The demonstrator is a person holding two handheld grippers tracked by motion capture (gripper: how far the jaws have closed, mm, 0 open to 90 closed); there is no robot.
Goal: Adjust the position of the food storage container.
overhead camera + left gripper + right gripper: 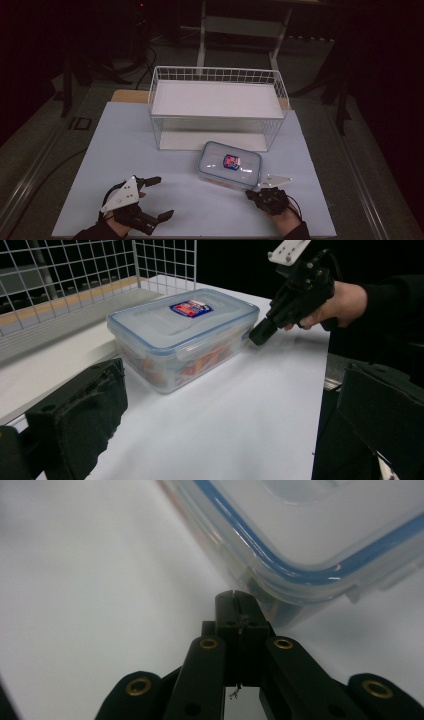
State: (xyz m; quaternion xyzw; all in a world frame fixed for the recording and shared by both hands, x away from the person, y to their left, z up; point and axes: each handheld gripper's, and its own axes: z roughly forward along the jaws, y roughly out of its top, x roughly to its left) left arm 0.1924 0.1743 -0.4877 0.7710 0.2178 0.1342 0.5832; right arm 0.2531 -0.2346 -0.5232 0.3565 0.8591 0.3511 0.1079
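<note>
A clear plastic box (230, 164) with a blue-rimmed lid and a red-and-blue label lies on the white table, in front of the wire basket. Orange packets show through its wall (200, 360). My right gripper (251, 194) is shut with nothing between its jaws. Its tip (235, 599) sits at the box's near right corner (300, 575), and I cannot tell whether it touches. From the left gripper view that tip (260, 334) is level with the box's lower wall. My left gripper (159, 198) stands open and empty at the front left, well apart from the box, its jaws wide (230, 430).
A white wire basket (218, 75) with a flat white floor stands at the back of the table, just behind the box. The white table top (125, 145) ends near both hands at the front edge. Dark floor and stands surround the table.
</note>
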